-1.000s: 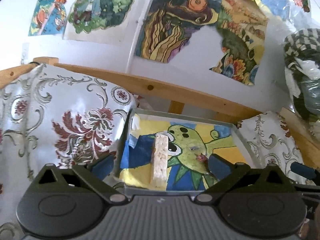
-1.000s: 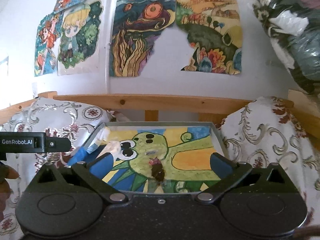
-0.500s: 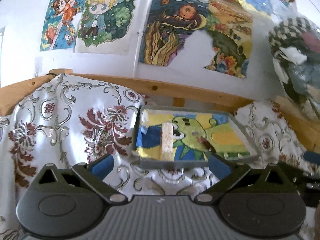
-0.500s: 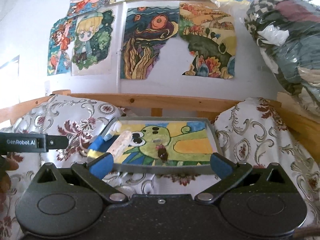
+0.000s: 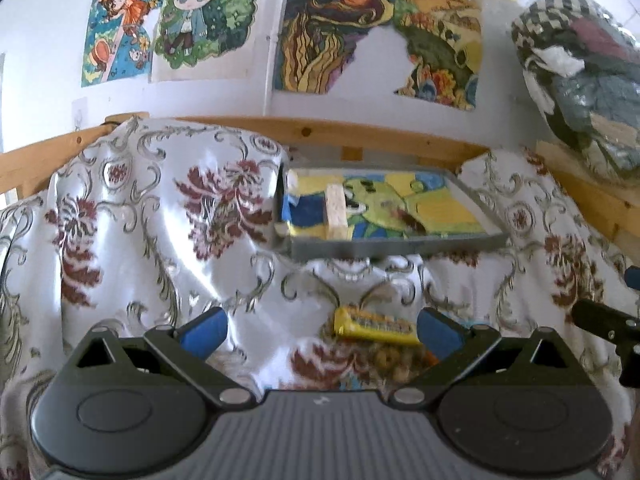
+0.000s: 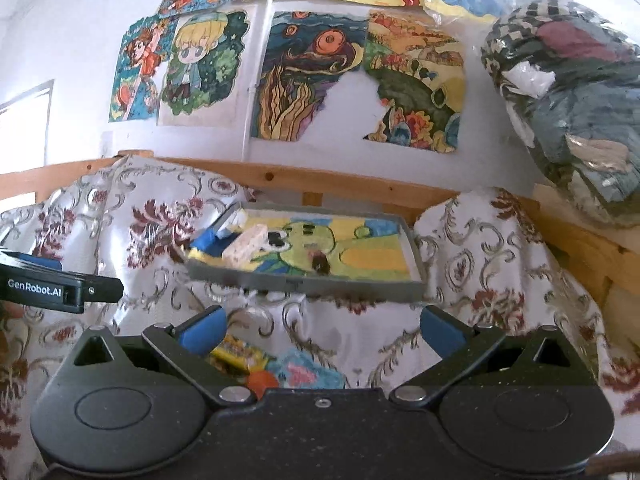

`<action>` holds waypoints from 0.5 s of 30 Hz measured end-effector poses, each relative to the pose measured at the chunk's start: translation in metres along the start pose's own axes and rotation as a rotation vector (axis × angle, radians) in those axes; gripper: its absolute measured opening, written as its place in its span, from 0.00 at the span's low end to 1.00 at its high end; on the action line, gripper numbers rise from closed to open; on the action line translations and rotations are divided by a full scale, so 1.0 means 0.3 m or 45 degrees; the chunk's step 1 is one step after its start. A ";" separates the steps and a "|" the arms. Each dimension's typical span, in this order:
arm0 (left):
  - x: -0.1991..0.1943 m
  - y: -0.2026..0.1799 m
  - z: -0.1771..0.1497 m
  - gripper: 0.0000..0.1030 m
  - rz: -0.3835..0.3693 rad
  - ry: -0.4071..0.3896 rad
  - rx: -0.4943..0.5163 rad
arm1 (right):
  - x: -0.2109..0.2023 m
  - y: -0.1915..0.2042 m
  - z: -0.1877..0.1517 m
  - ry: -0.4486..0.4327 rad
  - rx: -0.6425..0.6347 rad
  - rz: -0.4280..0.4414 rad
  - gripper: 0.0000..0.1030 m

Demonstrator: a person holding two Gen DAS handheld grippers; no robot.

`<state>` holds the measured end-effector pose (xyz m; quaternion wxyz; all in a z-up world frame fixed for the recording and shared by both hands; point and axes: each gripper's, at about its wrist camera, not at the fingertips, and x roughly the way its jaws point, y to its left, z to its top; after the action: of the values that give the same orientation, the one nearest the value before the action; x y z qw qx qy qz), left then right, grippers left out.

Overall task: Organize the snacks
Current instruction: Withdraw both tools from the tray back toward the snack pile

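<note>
Snacks lie both near and far: a yellow wrapped snack bar (image 5: 374,325) rests on the floral cloth (image 5: 132,216) just ahead of the left gripper (image 5: 320,330), whose blue-padded fingers are spread and hold nothing. The right gripper (image 6: 322,330) is likewise released, with the same bar (image 6: 240,354) beside its left pad. Farther off, a grey tray (image 6: 320,282) lined with a green cartoon drawing holds a pale wafer bar (image 6: 245,245) and a small dark snack (image 6: 320,262).
</note>
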<state>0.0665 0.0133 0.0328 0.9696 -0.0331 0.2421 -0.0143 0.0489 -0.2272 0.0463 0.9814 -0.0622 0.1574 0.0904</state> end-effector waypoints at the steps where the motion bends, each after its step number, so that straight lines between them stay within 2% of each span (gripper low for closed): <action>1: -0.005 0.001 -0.012 1.00 -0.001 0.010 0.005 | -0.008 0.003 -0.017 0.015 -0.002 -0.002 0.99; 6: -0.023 0.004 -0.073 1.00 -0.025 0.067 0.029 | -0.038 0.010 -0.085 0.082 0.034 -0.005 0.99; 15: -0.018 -0.011 -0.152 1.00 -0.135 0.234 0.037 | -0.070 0.039 -0.182 0.191 0.024 0.007 0.99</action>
<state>0.0402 0.0076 -0.0044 0.9416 -0.0302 0.3276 -0.0721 0.0107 -0.2273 0.0004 0.9672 -0.0591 0.2315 0.0866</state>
